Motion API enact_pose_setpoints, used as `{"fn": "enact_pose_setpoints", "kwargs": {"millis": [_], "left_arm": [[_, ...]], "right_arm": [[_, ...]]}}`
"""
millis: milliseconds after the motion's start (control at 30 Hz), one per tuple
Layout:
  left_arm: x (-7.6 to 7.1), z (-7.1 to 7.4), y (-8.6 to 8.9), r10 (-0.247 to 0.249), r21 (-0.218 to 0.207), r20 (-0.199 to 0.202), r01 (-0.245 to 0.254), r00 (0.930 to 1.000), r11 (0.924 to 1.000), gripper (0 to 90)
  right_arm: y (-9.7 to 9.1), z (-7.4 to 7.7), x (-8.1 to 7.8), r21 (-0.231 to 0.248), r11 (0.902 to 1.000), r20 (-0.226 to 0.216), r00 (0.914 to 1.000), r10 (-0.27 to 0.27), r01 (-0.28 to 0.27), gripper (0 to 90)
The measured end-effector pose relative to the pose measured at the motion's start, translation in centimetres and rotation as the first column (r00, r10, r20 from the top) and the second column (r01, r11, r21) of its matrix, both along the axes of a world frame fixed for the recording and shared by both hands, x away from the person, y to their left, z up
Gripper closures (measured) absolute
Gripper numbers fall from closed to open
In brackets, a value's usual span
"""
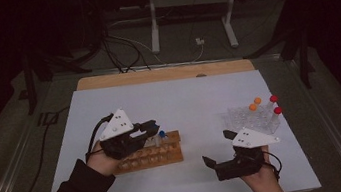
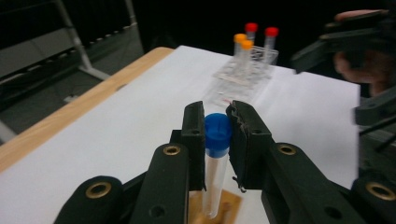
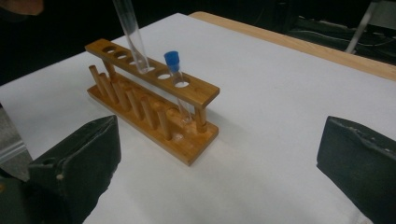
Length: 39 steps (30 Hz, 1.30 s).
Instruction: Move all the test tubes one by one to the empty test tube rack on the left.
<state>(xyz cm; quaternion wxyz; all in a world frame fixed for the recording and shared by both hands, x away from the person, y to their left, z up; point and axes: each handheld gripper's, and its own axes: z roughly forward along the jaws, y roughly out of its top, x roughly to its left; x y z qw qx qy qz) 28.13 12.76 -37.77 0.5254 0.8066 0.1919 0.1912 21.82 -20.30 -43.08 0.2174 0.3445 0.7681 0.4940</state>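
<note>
A wooden tube rack lies left of the table's middle. My left gripper is shut on the blue cap of a clear tube. That tube hangs slightly tilted, with its lower end in one of the rack's middle holes. A second blue-capped tube stands in the rack's end hole. My right gripper is open to the right of the rack, near the front edge, with nothing between its jaws.
A clear plastic rack at the right holds orange-capped tubes and red-capped tubes. A white sheet covers the wooden table. Table legs and cables lie on the floor beyond the far edge.
</note>
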Motion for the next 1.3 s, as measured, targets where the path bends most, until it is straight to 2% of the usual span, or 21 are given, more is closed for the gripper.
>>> {"fn": "enact_pose_setpoints", "kwargs": {"millis": [167, 233, 300, 367, 500, 633, 800, 933, 1000, 1100, 1300], "left_arm": [[1.2, -0.9, 0.4, 0.048, -0.021, 0.003, -0.048, 0.9988, 0.9986, 77.9], [1.6, -1.6, 0.5, 0.059, -0.037, -0.014, -0.06, 0.9982, 0.9975, 77.9], [1.9, -2.3, 0.5, 0.074, -0.033, -0.016, -0.075, 0.9971, 0.9966, 77.9], [2.1, -2.9, 0.5, 0.074, -0.044, -0.044, -0.076, 0.9963, 0.9962, 77.8], [2.4, -4.0, 0.4, 0.082, -0.022, -0.055, -0.083, 0.9951, 0.9963, 77.8], [2.5, -5.0, 0.2, 0.08, -0.022, -0.079, -0.082, 0.9937, 0.9964, 77.8], [2.7, -6.2, -0.1, 0.089, 0.012, -0.102, -0.088, 0.9908, 0.996, 77.8], [2.8, -7.0, -0.2, 0.088, 0.022, -0.117, -0.086, 0.9892, 0.996, 77.8], [2.9, -7.3, -0.3, 0.09, 0.029, -0.122, -0.087, 0.9885, 0.9958, 77.7], [3.0, -7.6, -0.3, 0.092, 0.04, -0.128, -0.087, 0.9876, 0.9954, 77.7], [2.9, -7.8, -0.4, 0.089, 0.056, -0.124, -0.083, 0.9882, 0.995, 77.6]], "right_arm": [[-0.1, 0.1, 0.0, 0.0, 1.0, 0.004, 1.0, 0.002, -0.002, 0.0], [-0.2, 0.0, 0.0, 0.001, 1.0, 0.007, 1.0, 0.001, -0.001, 0.0], [-0.4, 0.0, 0.0, 0.006, 1.0, 0.015, 0.9999, -0.001, 0.001, 0.0], [-0.5, 0.0, 0.0, 0.008, 1.0, 0.012, 0.9999, -0.002, 0.002, 0.0], [-0.5, -0.1, 0.1, 0.0, 1.0, 0.017, 0.9999, -0.004, 0.004, 0.0], [-0.6, -0.3, 0.2, 0.001, 1.0, 0.011, 0.9999, -0.002, 0.002, 0.0], [-0.6, -0.4, 0.3, 0.0, 1.0, 0.009, 1.0, 0.003, -0.003, 0.0], [-0.6, -0.4, 0.3, 0.001, 0.9999, 0.012, 0.9999, 0.011, -0.011, 0.0], [-0.7, -0.4, 0.3, 0.007, 0.9998, 0.013, 0.9998, 0.017, -0.017, 0.0], [-0.8, -0.3, 0.1, 0.013, 0.9998, 0.039, 0.9991, 0.013, -0.014, 2.7], [-1.0, -0.2, 0.3, 0.021, 0.9994, 0.041, 0.9989, 0.025, -0.026, 4.6]]}}
